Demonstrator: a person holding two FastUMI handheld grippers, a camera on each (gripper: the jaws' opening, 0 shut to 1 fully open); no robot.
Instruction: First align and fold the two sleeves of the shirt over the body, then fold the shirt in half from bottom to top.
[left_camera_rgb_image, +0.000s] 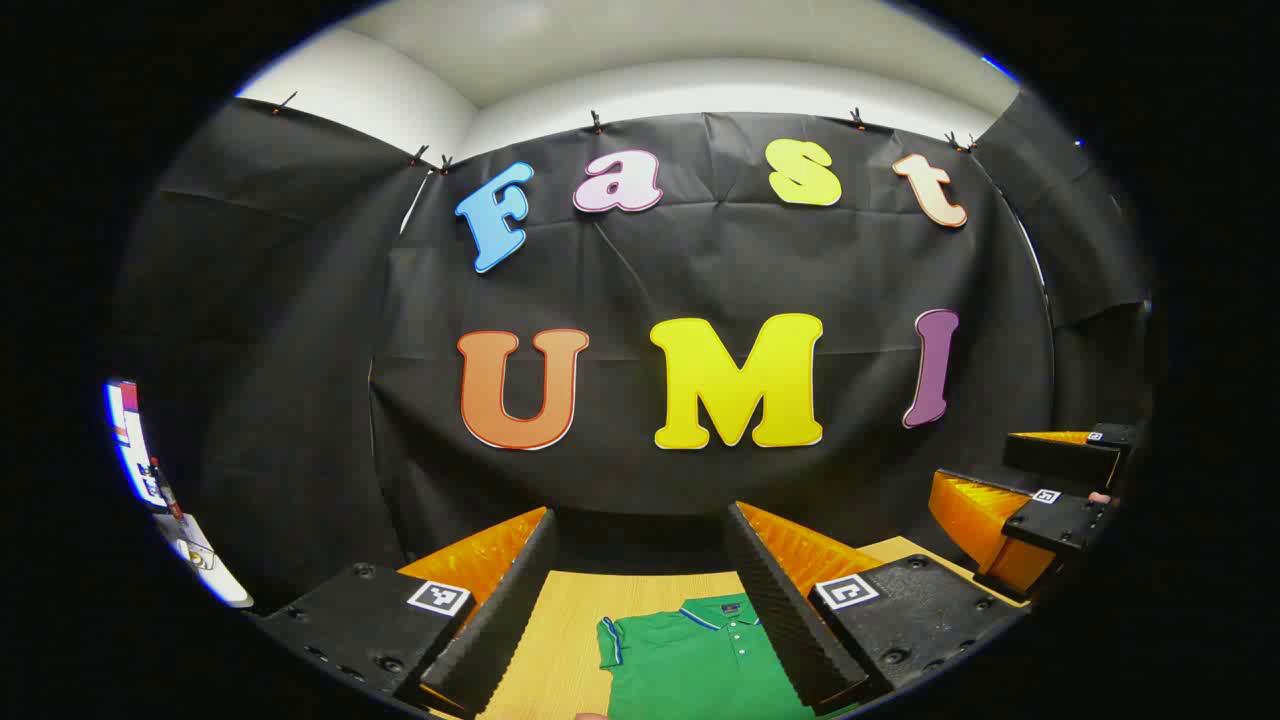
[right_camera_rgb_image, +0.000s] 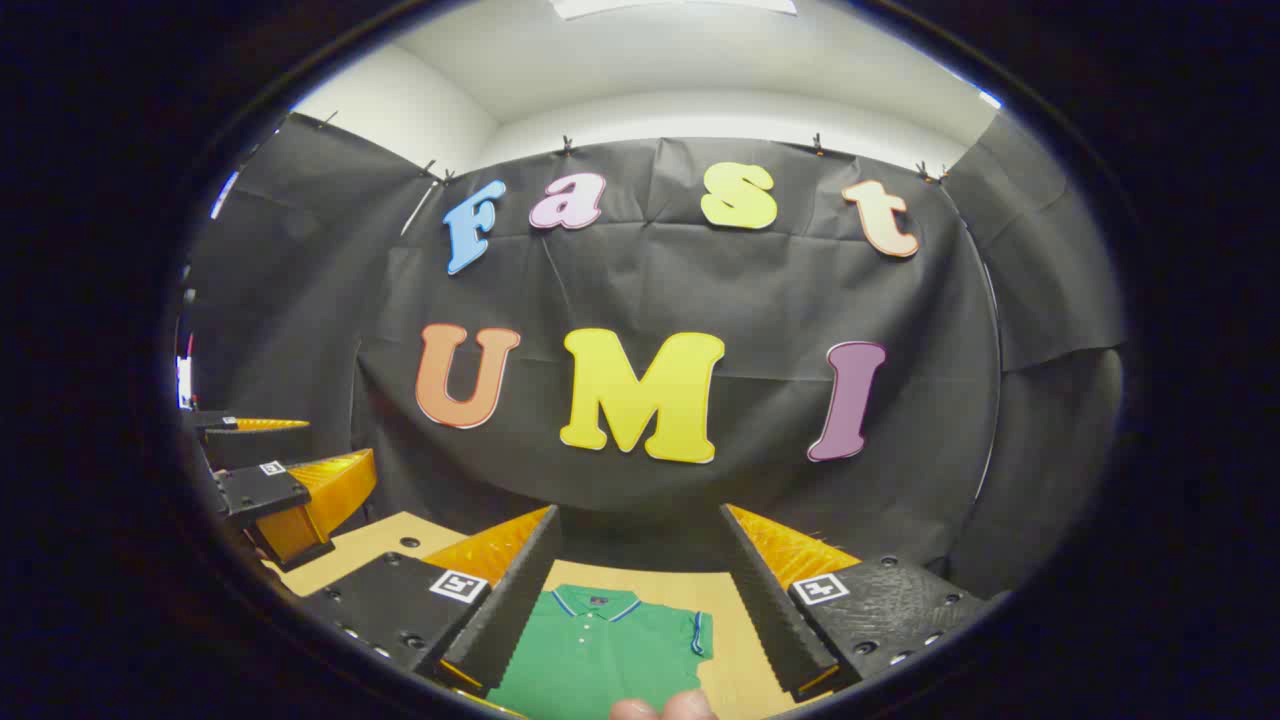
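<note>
Shirt: green polo shirt (left_camera_rgb_image: 700, 655) lies flat on the wooden table (left_camera_rgb_image: 565, 620), collar toward the far wall, sleeves apparently not yet folded.
Left gripper (left_camera_rgb_image: 640, 600): fingers spread, raised above the shirt, holding nothing.
Right gripper (right_camera_rgb_image: 640, 600): fingers spread, also raised, empty.
Risk: descending from this height, a pinch could catch both fabric layers or miss the sleeve edge, leaving a skewed fold.

Green shirt (left_camera_rgb_image: 700, 655) flat across the table's (left_camera_rgb_image: 560, 630) middle, collar toward the far edge, bare wood beside each sleeve edge, black cloth wall (left_camera_rgb_image: 700, 270) rising behind the far edge
</note>
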